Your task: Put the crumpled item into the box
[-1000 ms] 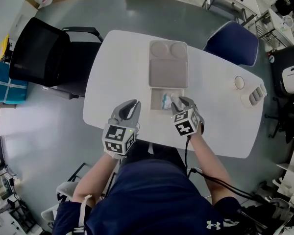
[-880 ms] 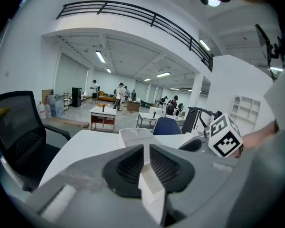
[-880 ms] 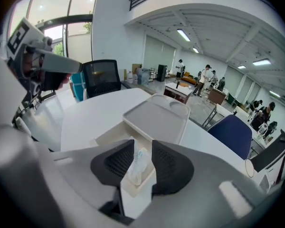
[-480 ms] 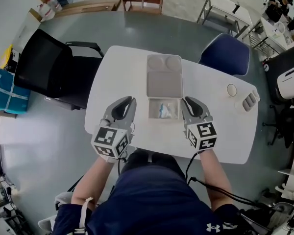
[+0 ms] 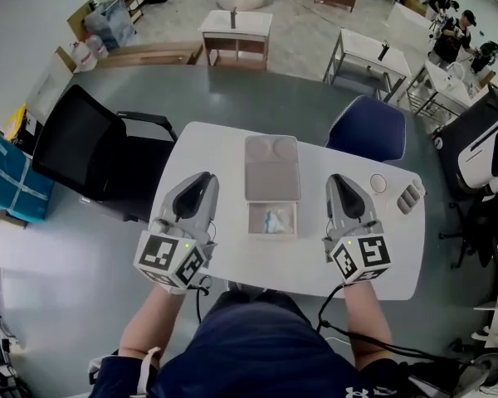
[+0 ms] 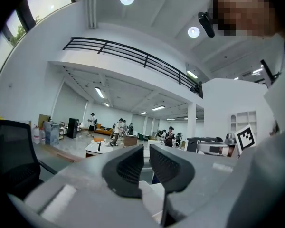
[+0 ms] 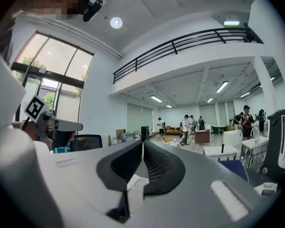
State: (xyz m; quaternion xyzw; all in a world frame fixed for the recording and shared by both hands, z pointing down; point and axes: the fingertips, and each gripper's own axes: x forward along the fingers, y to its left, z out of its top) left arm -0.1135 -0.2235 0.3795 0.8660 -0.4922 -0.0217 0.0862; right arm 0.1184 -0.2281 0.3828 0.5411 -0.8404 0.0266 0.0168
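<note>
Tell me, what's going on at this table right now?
A person holds two grippers up off the white table, one on each side of an open pale box. The crumpled item lies inside the box, whose lid is folded back. The right gripper has just been closing its jaws, which meet on nothing. The left gripper has its jaws a narrow gap apart, also empty.

We see L gripper [image 5: 202, 177] & R gripper [image 5: 339, 179] held up either side of the box [image 5: 253, 220] on the white table [image 5: 220, 152]. Crumpled item [image 5: 274, 220] lies inside, lid [image 5: 271, 168] flat behind it. R jaws have just been closing, nothing btwn them. Black chair [image 5: 75, 148] at left.
</note>
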